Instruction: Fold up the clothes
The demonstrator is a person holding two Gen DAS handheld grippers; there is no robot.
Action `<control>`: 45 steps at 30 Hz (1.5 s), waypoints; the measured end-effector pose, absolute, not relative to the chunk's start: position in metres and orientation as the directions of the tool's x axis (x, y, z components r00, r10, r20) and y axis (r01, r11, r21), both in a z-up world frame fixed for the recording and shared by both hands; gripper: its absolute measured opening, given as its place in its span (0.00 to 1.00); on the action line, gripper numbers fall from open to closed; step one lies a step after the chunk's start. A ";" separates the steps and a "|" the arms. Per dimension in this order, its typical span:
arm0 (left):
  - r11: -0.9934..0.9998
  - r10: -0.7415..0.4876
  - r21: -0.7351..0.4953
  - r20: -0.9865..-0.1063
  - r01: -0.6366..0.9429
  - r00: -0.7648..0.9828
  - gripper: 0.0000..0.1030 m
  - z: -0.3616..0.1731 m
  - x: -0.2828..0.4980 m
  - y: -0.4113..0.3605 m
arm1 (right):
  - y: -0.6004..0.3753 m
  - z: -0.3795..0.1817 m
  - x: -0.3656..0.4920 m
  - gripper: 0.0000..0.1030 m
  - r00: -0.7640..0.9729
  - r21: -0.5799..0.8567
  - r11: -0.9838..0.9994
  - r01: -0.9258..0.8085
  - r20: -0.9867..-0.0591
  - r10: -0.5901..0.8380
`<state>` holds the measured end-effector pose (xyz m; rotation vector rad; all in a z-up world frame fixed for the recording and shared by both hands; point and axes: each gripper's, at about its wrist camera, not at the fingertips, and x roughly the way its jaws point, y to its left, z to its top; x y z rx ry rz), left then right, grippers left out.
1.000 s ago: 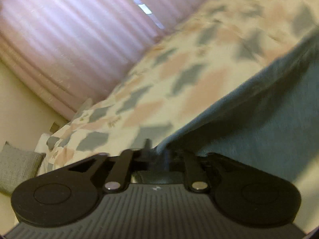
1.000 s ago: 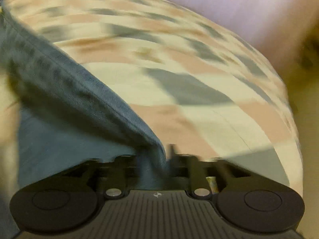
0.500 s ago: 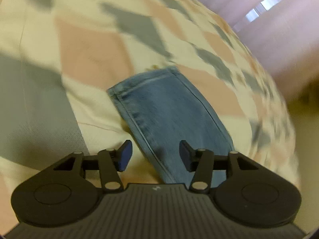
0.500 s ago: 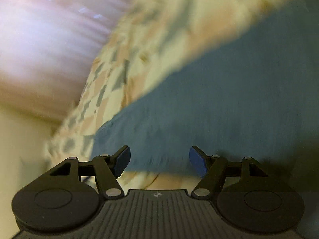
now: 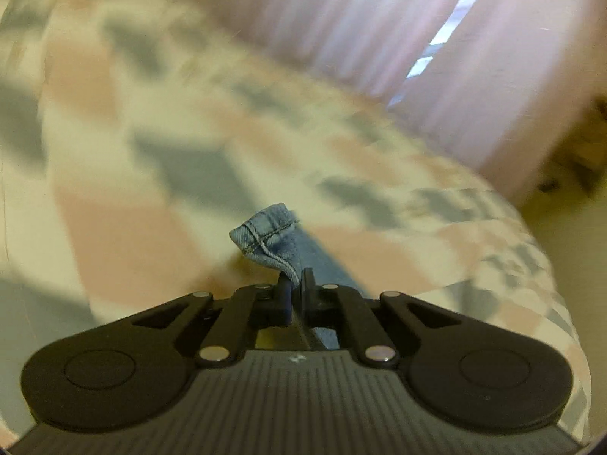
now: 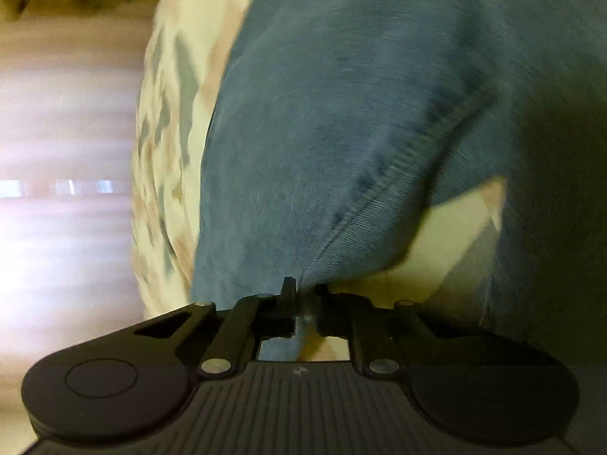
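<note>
A pair of blue jeans lies on a bed. In the left wrist view my left gripper [image 5: 296, 278] is shut on the stitched hem of a jeans leg [image 5: 271, 240], which curls up just above the fingers. In the right wrist view my right gripper [image 6: 303, 291] is shut on a seamed edge of the jeans [image 6: 341, 132]. The denim rises from the fingers and fills most of that view. Both views are blurred by motion.
The bed cover [image 5: 159, 159] has a cream, pink and grey diamond pattern. Pink curtains [image 5: 341, 19] hang behind the bed with a bright gap of window [image 5: 436, 41]. The bed's right edge [image 5: 561, 341] drops to a yellowish floor.
Half a second ago both grippers stood open over the flat jeans. Each has since shut on denim, and the leg hem is lifted off the cover.
</note>
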<state>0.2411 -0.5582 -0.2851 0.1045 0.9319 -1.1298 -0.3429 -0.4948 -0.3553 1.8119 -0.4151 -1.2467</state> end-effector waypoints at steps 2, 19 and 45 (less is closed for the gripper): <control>0.449 -0.700 -0.298 -0.703 0.842 0.124 0.04 -0.290 0.239 -0.555 | -0.494 -0.349 -0.342 0.05 0.459 0.819 -0.553 0.150 -0.553 -0.695; 0.431 -0.528 0.180 -0.745 0.884 0.409 0.25 -0.281 0.227 -0.487 | -0.502 -0.295 -0.382 0.57 0.568 0.750 -0.337 0.569 -0.655 -0.499; 0.834 -0.477 -0.354 -0.848 0.423 0.232 0.61 -0.248 0.038 -0.062 | -0.338 -0.271 -0.725 0.07 0.275 0.561 -0.446 0.697 -0.784 -0.557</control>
